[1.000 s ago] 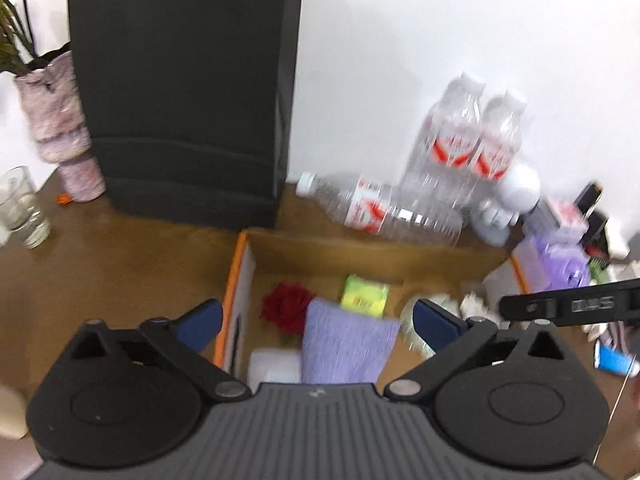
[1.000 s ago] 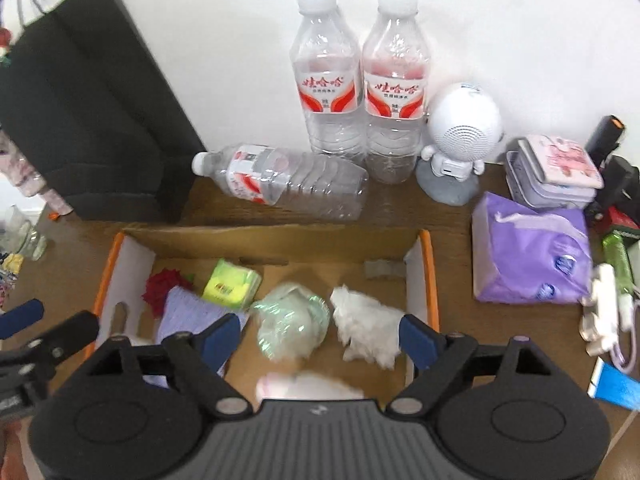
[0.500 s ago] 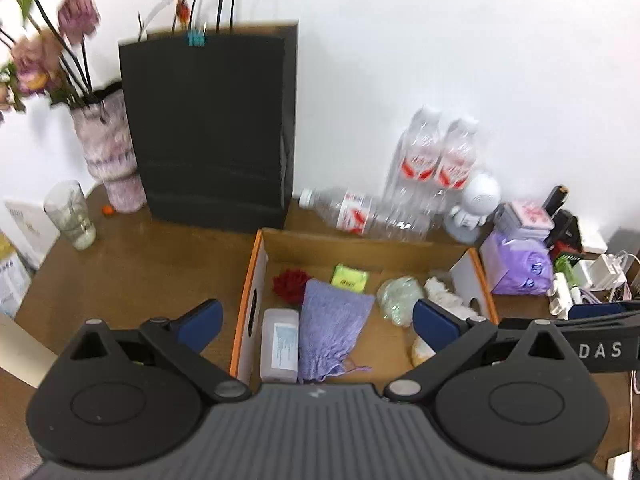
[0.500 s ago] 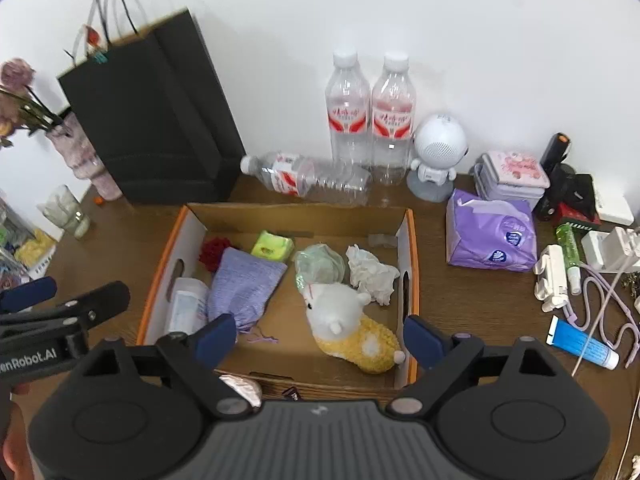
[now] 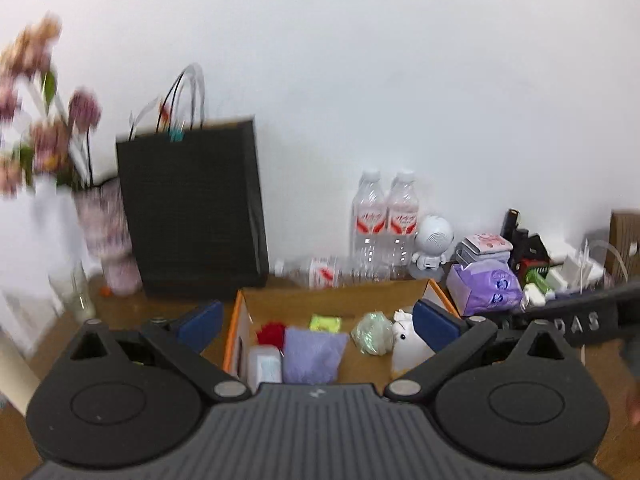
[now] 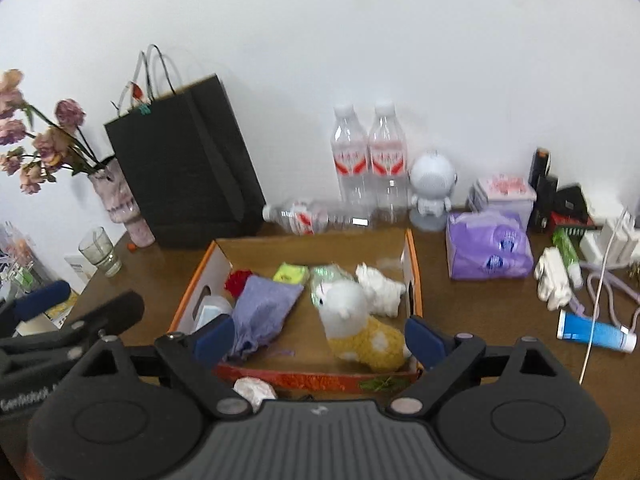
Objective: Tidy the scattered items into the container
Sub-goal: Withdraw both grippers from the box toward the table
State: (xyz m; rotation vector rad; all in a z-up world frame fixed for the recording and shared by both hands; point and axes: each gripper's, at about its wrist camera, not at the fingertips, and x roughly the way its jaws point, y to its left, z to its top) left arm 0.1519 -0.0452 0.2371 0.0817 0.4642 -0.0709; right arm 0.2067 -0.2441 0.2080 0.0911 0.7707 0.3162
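Both grippers have pulled back and up from the box since a second ago: then the cameras sat close over its contents, now the whole cardboard box [image 6: 412, 264] and much of the wall behind it show. Left gripper [image 5: 316, 322]: fingers spread wide, nothing between them. Right gripper [image 6: 318, 338]: fingers wide apart too, holding nothing.

Box sits mid-bench [image 6: 480, 320], orange-edged, open top. Inside: plush toy [image 6: 352, 320], white head and yellow body, lying at near right; crumpled white tissue [image 6: 380, 284] just beyond it; purple pouch [image 6: 264, 308] at centre left; red flower [image 6: 238, 280] and yellow-green packet [image 6: 292, 273] along the far side; greenish plastic wad [image 6: 326, 274] between packet and tissue; white container [image 6: 212, 308] against the left wall.

Outside the box: black paper bag [image 6: 188, 168] at far left, vase of dried flowers [image 6: 120, 200] and glass [image 6: 100, 252] further left. Two upright water bottles [image 6: 368, 160] against the wall, a third lying in front [image 6: 312, 216]. Purple tissue pack [image 6: 488, 244] right of the box, blue tube [image 6: 592, 334] near right.
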